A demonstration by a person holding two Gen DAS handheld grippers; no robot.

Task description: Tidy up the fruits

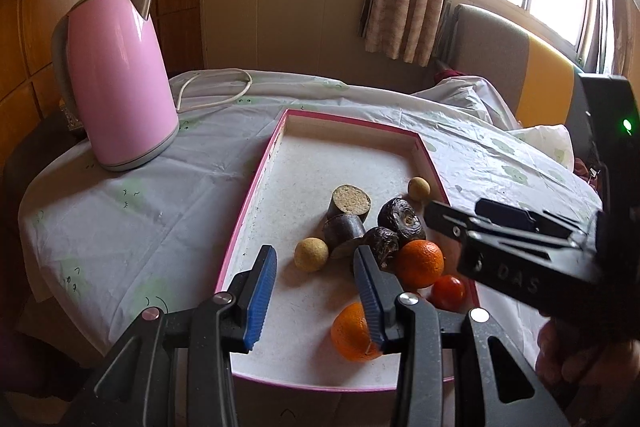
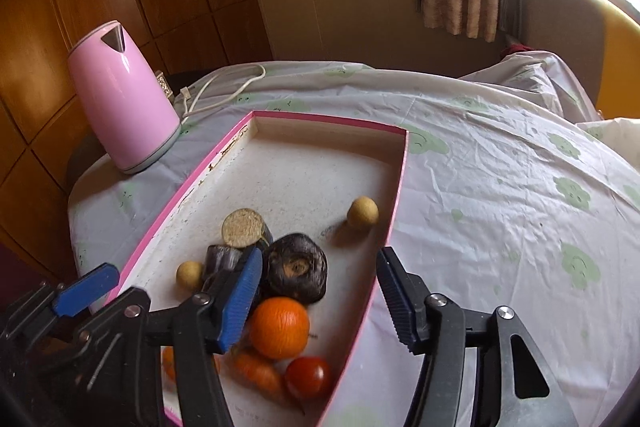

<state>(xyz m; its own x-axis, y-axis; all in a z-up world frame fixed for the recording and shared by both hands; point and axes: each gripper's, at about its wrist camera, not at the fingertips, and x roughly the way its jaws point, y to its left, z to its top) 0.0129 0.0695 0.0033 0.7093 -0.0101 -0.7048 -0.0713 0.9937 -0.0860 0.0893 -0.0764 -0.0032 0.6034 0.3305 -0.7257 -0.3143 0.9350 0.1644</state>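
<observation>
Floral tablecloth [image 2: 500, 187], both grippers angled down – jaws apart

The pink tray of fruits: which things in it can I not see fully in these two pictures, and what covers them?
- Left wrist view: near orange, partly behind the left gripper's finger.
- Left wrist view: tomato, partly behind the right gripper.
- Right wrist view: carrot, top under the right gripper's finger.
- Both views: tray, near edge cut off by gripper bodies.
</observation>
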